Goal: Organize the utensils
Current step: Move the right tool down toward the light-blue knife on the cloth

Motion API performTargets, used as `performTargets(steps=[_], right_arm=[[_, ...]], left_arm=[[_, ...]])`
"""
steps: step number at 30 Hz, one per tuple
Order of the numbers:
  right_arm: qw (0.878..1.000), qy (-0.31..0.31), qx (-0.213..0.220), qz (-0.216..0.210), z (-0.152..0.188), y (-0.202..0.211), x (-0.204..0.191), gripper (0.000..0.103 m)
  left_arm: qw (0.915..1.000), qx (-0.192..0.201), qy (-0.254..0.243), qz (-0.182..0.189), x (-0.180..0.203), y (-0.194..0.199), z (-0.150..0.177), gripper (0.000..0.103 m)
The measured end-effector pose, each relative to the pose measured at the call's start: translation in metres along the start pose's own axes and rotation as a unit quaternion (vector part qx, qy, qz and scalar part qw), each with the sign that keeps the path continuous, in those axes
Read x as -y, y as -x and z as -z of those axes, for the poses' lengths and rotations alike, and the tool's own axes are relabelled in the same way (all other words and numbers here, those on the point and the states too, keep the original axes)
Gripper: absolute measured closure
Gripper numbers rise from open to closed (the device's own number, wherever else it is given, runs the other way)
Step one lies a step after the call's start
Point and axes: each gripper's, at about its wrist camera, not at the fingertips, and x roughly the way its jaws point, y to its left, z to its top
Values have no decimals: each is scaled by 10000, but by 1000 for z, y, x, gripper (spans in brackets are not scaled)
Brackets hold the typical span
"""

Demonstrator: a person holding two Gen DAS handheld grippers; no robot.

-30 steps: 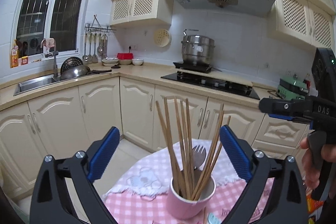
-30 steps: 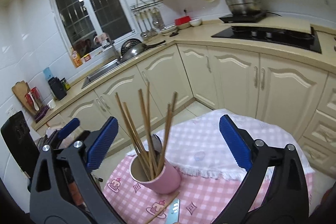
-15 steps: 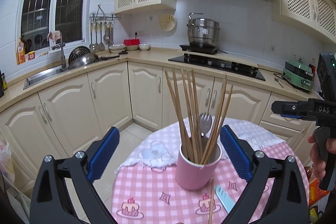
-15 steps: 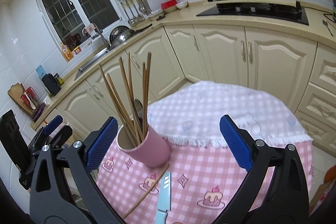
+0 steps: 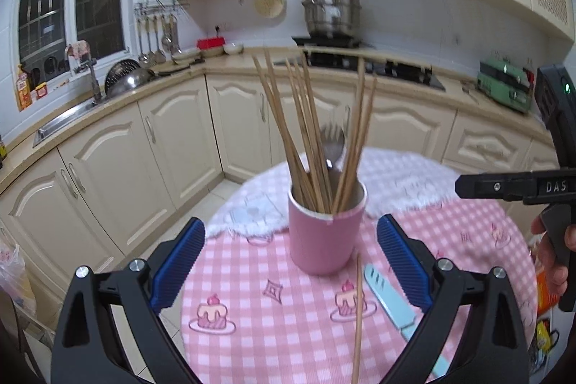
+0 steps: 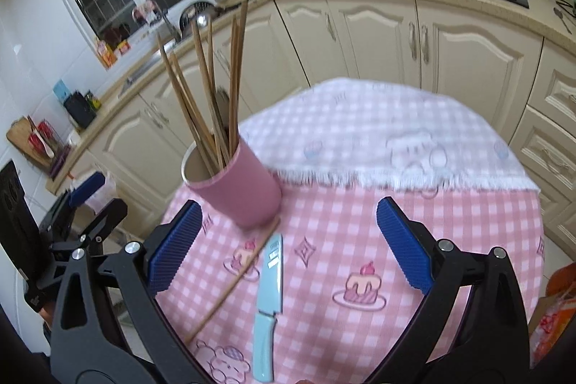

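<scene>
A pink cup (image 5: 325,236) stands on the round table with the pink checked cloth (image 5: 273,322). It holds several wooden chopsticks (image 5: 309,139) and a metal fork (image 5: 333,141). One loose chopstick (image 5: 357,315) and a light blue knife (image 5: 392,301) lie on the cloth in front of the cup. My left gripper (image 5: 291,263) is open and empty above the table's near side. My right gripper (image 6: 288,243) is open and empty, above the knife (image 6: 268,297) and the loose chopstick (image 6: 234,279), with the cup (image 6: 239,189) to its front left.
Cream kitchen cabinets (image 5: 172,139) and a worktop with a sink (image 5: 68,117) and a hob (image 5: 374,67) run behind the table. The right gripper's body (image 5: 532,186) shows at the right edge of the left wrist view. A white cloth (image 6: 378,139) covers the table's far half.
Both grippers have tilted down and drawn back from the cup, so more of the table shows. The loose chopstick and the blue knife have come fully into view. Both stay open.
</scene>
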Motion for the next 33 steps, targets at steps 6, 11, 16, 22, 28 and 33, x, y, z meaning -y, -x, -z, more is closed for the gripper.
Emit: performTargets(steps=[6,11,16,22,28,33], right_arm=[[9996,-32,-263,59,16,-11,3,7],[9980,117,-602,183,31,-26,0,7],[9932,398,-1025,386,47,-45,-6,7],[9910,365,-1211,430,59,-53,0,7],[9887,426,-1325,553,65,-55,5,7],[9871,508,-1394,596,68,-59,3,7]], left_arm=[[9988,-435,-197,90,11,-17,17,9],[9968,-724,-299,135,18,-30,29,9],[9917,-1153,-543,147,28,-47,46,9],[9817,-1614,-963,307,45,-68,63,9],[9718,-1968,-1195,501,58,-87,74,10],[9602,-2278,-1398,813,69,-103,79,49]])
